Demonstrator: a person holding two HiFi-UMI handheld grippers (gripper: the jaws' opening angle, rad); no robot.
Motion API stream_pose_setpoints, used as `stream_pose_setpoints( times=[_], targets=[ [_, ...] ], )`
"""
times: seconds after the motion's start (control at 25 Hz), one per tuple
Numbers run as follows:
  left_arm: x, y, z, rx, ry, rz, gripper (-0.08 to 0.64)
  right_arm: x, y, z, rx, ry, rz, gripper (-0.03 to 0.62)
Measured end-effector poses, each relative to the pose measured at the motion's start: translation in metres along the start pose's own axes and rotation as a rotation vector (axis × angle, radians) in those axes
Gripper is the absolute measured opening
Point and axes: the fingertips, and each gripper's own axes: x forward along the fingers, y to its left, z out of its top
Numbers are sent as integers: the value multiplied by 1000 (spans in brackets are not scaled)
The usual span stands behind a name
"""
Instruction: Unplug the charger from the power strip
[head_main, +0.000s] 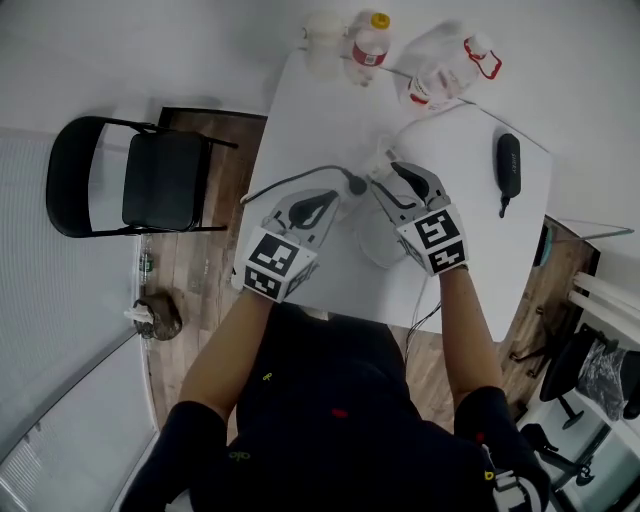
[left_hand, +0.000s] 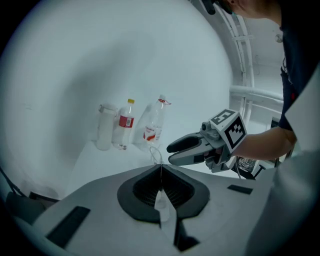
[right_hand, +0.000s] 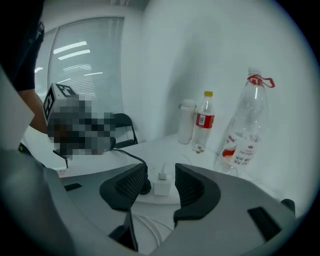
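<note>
— Where's the charger (right_hand: 163, 186)?

— On the white table (head_main: 320, 120), plugged into the power strip (right_hand: 150, 198), with a white cable coming out of its top. I hold my right gripper (head_main: 388, 180) near it with the jaws spread. The charger is framed between them, untouched.

— And your left?

— My left gripper (left_hand: 161, 168) has its jaws pressed together on nothing, and it hovers beside the right one.

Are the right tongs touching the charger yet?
Apart. Right gripper view: right tongs open, charger framed between them with a gap on each side.
</note>
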Motion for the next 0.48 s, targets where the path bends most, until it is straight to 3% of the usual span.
stream_pose_setpoints(
  times=[0.24,0.48],
  targets=[
    [32,7,-37,-20,92,-33,23,35,-6,-28,-28,117,27,199],
    [44,8,-54,-56,126,-52,23,47,-9,-37,-30,141,44,199]
  ],
)
